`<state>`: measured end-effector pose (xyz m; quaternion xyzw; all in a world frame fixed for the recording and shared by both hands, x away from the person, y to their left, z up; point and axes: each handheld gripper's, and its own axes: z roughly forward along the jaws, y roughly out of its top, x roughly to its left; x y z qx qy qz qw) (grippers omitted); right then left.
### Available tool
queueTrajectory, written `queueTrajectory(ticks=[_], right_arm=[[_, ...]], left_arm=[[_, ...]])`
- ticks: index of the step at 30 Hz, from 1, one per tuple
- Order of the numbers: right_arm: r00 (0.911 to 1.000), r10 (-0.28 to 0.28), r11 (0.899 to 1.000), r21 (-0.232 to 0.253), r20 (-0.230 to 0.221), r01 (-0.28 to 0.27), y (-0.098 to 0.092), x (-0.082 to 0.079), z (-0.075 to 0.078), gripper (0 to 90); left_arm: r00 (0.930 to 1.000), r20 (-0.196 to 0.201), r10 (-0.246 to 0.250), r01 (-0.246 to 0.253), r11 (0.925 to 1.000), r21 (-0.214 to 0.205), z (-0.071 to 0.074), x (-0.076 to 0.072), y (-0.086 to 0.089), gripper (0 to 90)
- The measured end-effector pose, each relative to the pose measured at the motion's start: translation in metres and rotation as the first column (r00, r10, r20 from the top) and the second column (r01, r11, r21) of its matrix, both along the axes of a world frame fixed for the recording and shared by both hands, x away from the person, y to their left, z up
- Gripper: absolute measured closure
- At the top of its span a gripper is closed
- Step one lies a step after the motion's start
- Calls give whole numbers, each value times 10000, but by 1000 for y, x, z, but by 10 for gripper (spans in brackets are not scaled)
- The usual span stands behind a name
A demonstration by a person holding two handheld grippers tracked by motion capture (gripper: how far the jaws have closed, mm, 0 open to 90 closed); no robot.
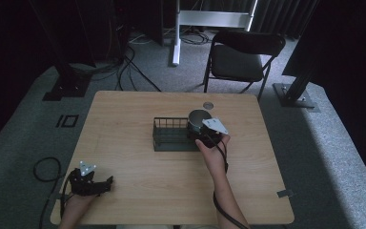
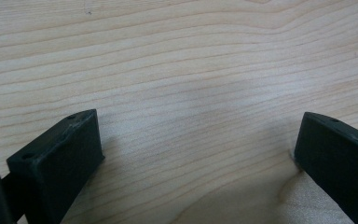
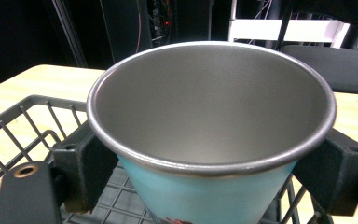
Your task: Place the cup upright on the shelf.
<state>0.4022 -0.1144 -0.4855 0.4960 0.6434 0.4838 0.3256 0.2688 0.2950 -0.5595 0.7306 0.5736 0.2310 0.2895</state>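
The right hand-held gripper [image 3: 209, 163] clamped the cup [image 3: 212, 121] upright over the wire basket [image 1: 171, 136], likely for lowering in; the left hand-held gripper [image 2: 200, 154] rested open near the counter's [image 1: 138, 191] front-left corner.

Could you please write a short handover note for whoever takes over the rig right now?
Right gripper: shut on the metal cup, jaws on its light-blue outside just under the rim, upright, at the right end of the wire basket.
Left gripper: open, holding nothing, over bare wood near the table's front-left corner.
Done: cup grasped.
Unclear: whether the cup rests on the basket floor.
Left: probably settle the cup and release.
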Motion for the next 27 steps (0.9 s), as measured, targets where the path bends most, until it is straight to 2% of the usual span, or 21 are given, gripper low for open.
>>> queueTrajectory(ticks=[6,9,18,25,27], right_arm=[[9996,87,9999,144,-282,-83,-1,1,2,133],[9993,190,9997,-132,-317,-194,-2,-1,4,117],[9971,488,9987,-85,-585,-494,-8,-11,10,115],[9971,610,9981,8,-460,-611,-18,-23,9,114],[9970,652,9977,-149,-416,-658,-21,-27,8,114]], left_arm=[[10000,0,4,-4,10000,3,0,0,0,14],[10000,2,4,-4,10000,0,0,0,0,14],[10000,0,4,-4,10000,3,0,0,0,14],[10000,7,6,-6,10000,3,0,0,0,14],[10000,7,4,-4,10000,0,0,0,0,14]])
